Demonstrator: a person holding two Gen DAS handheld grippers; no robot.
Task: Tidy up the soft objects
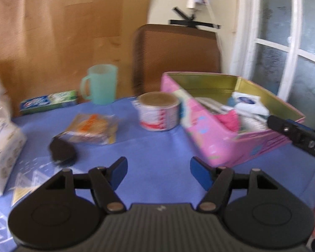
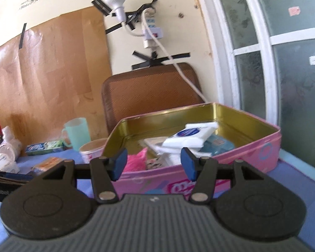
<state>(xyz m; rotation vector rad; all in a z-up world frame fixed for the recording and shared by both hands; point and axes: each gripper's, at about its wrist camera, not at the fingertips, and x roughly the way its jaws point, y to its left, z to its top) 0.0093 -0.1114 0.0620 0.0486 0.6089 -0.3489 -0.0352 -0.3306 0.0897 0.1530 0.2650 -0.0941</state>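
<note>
A pink tin box [image 1: 216, 145] with a gold inside stands on the blue tablecloth at the right; it also shows in the right wrist view [image 2: 252, 157]. It holds a white tissue pack [image 2: 189, 136], a pink soft item [image 2: 136, 159] and a teal pack [image 2: 218, 145]. My left gripper [image 1: 158, 172] is open and empty above the cloth, left of the box. My right gripper [image 2: 154, 163] is open and empty just in front of the box's near wall; its body shows in the left wrist view [image 1: 298, 136]. A black soft object [image 1: 62, 151] and a clear packet with orange print [image 1: 92, 128] lie on the left.
A round tin can [image 1: 159, 113], a teal mug [image 1: 99, 84], a toothpaste box [image 1: 49, 101] and a white bag [image 1: 2, 138] stand on the table [image 1: 157, 147]. A brown chair back [image 1: 176, 56] is behind. A window [image 2: 283, 63] is at the right.
</note>
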